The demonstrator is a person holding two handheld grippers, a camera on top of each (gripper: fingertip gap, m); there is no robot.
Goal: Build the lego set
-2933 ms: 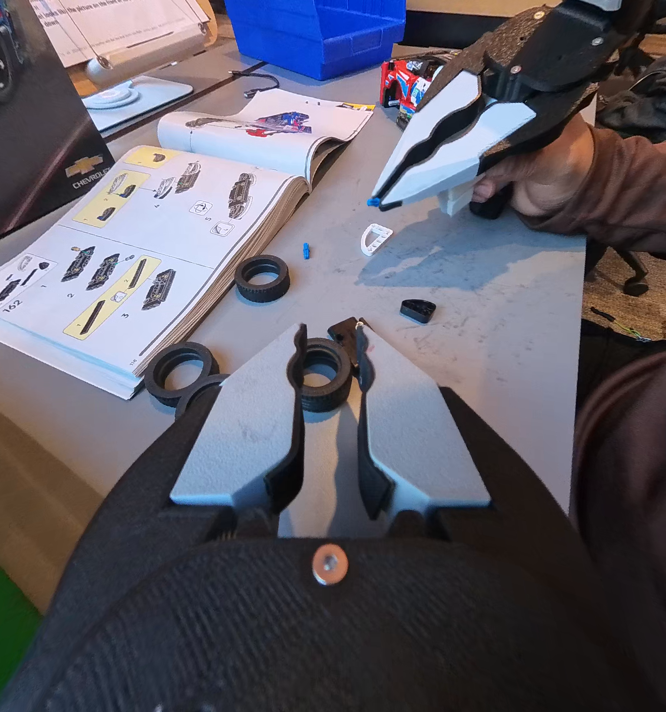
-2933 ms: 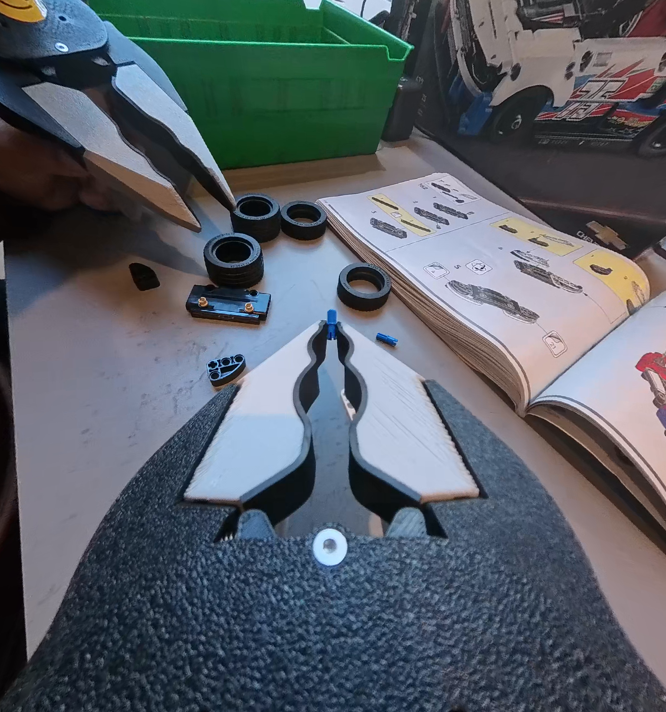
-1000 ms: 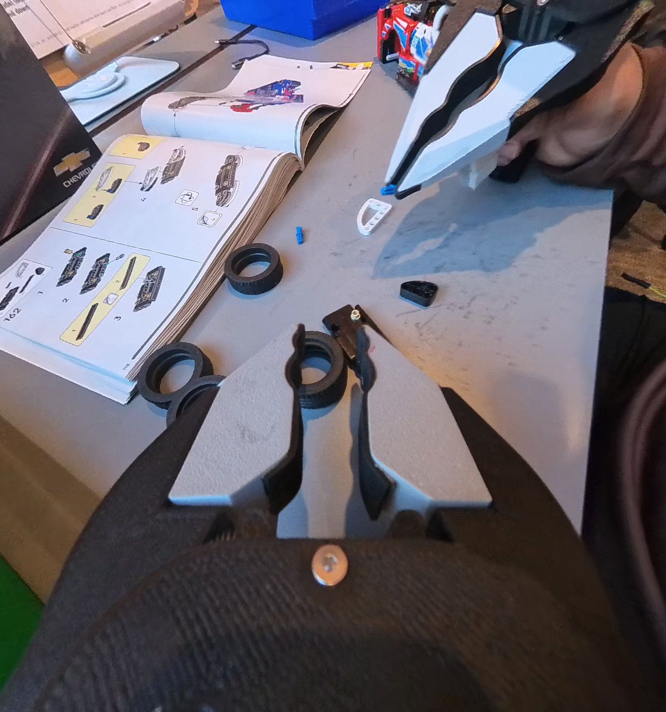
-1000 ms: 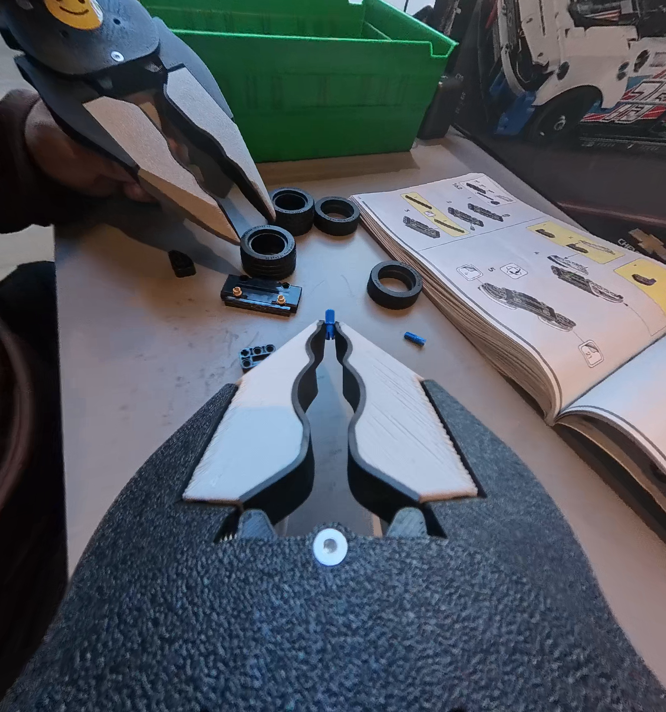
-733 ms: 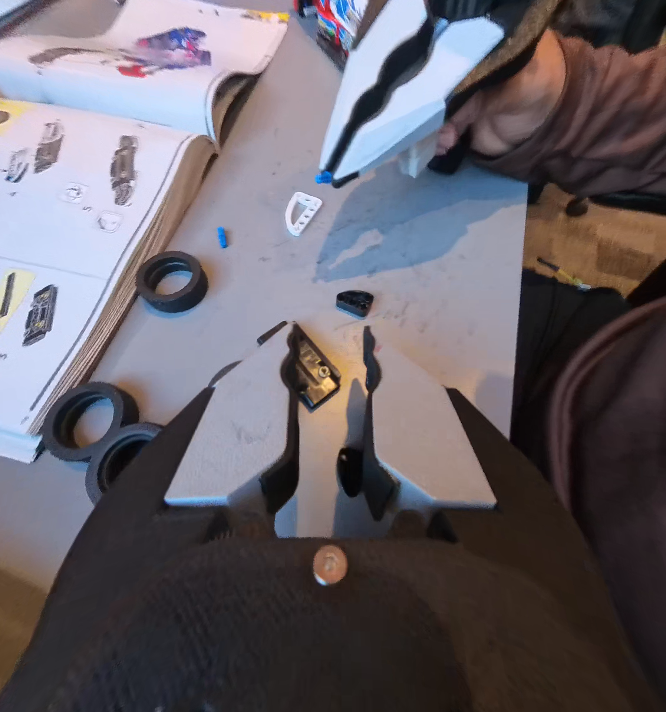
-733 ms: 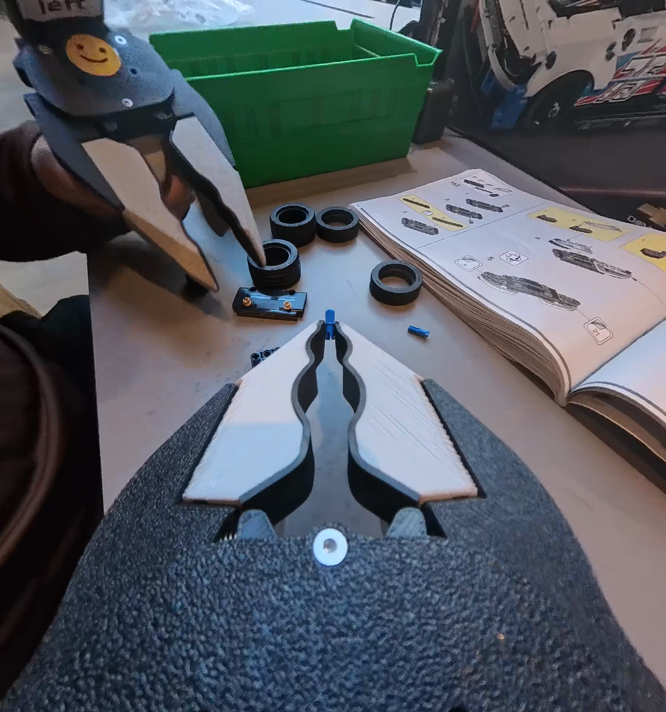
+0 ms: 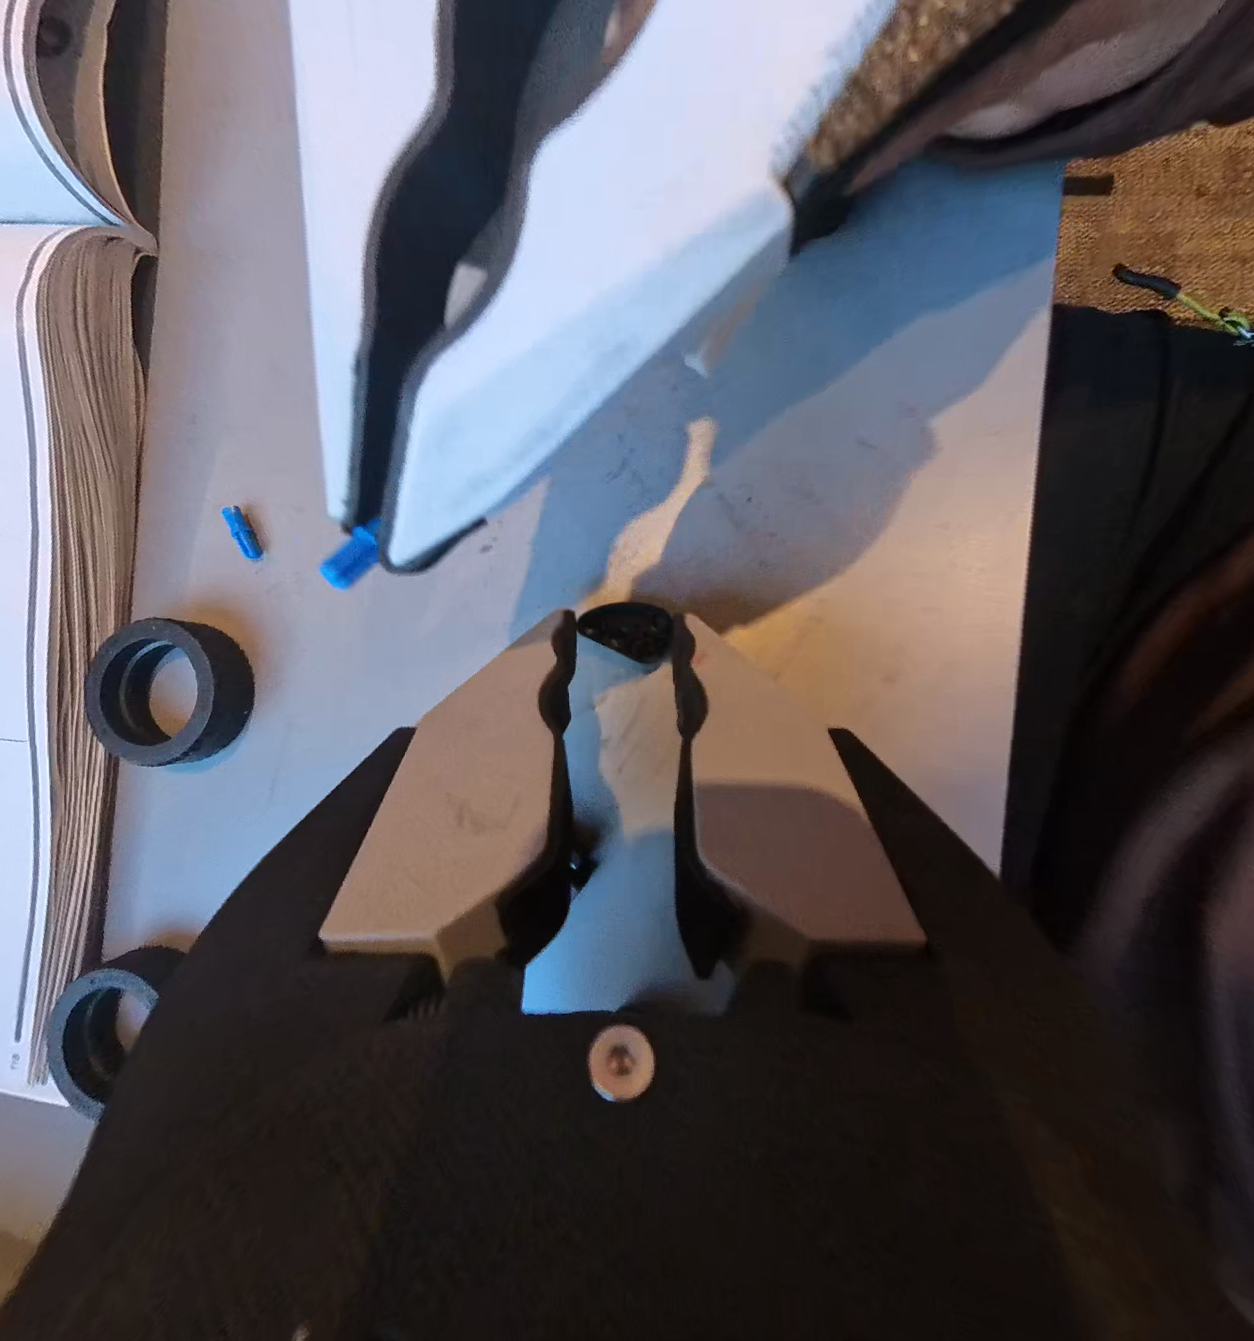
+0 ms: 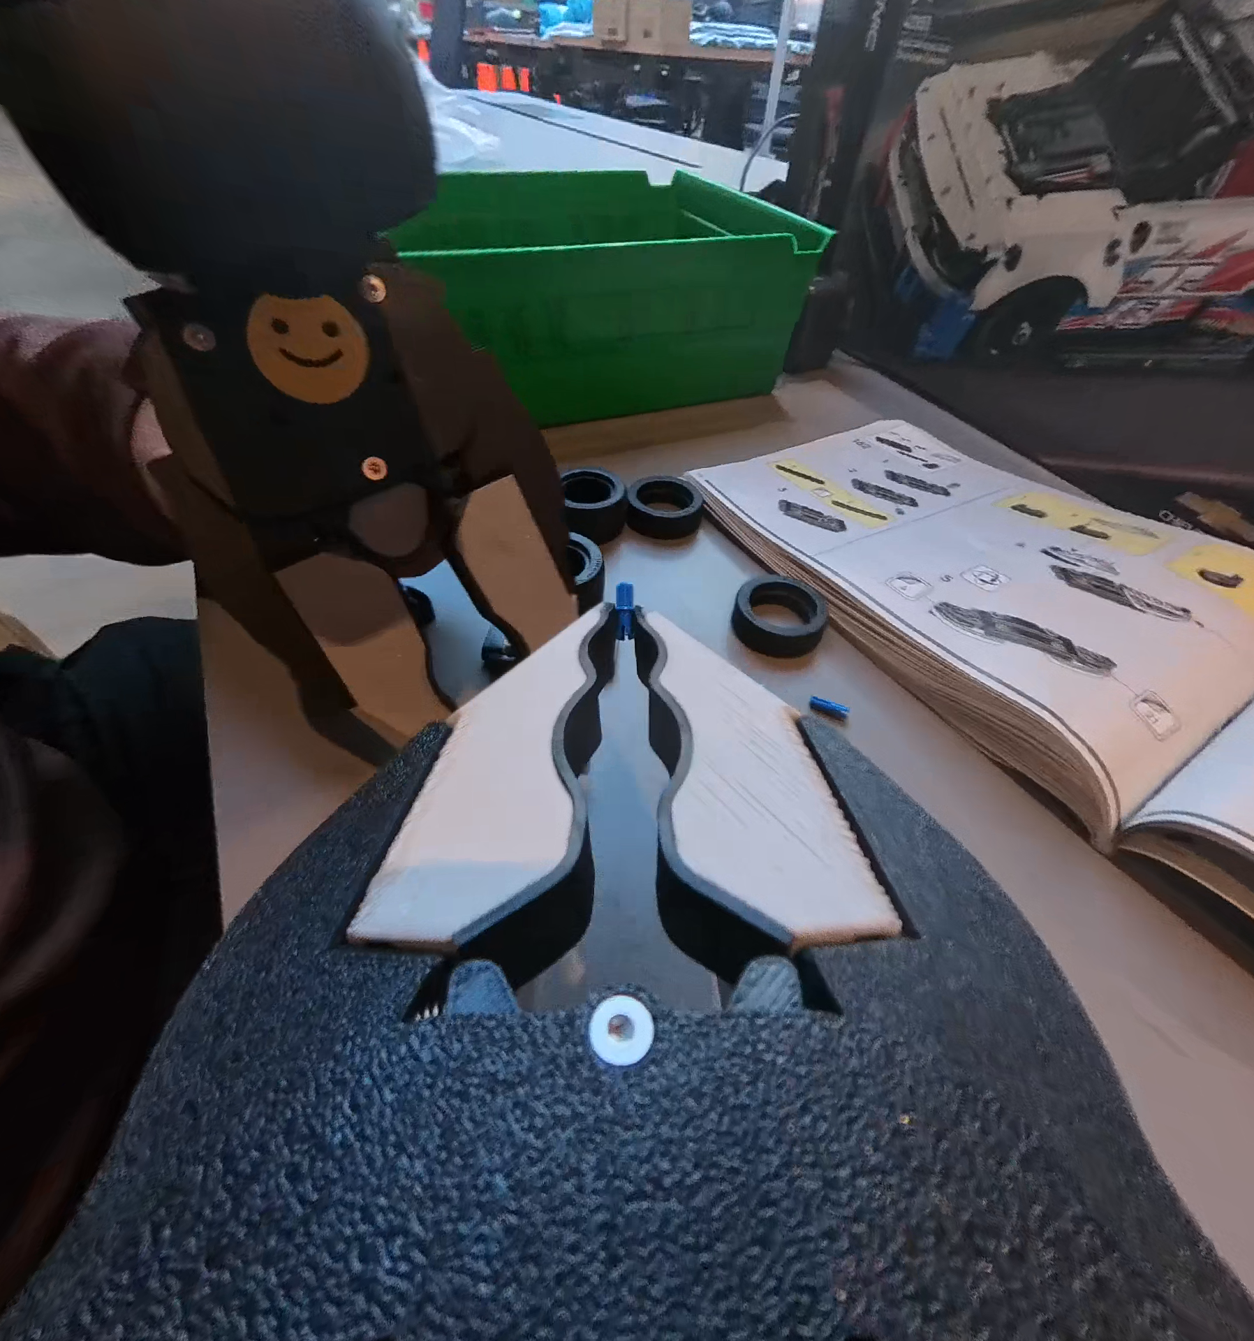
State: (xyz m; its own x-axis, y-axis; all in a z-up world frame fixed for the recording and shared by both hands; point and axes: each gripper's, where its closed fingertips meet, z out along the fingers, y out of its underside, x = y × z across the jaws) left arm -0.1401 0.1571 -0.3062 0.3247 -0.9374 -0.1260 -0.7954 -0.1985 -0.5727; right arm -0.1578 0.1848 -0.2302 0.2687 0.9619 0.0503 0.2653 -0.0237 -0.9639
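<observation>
Left gripper, spread wide, is straddling the black piece, seemingly not gripping; right gripper is pinching blue pin.

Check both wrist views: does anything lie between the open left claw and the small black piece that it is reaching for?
Nothing visible does. The small black piece lies on the table right at the left claw's open tips; the gap between them shows only bare tabletop. The right claw, shut on a blue pin, hangs off to one side.

You have four black tyres in the right wrist view, two blue pins, one small black rounded-triangle piece, one open instruction booklet, one green bin, two grippers.
</observation>
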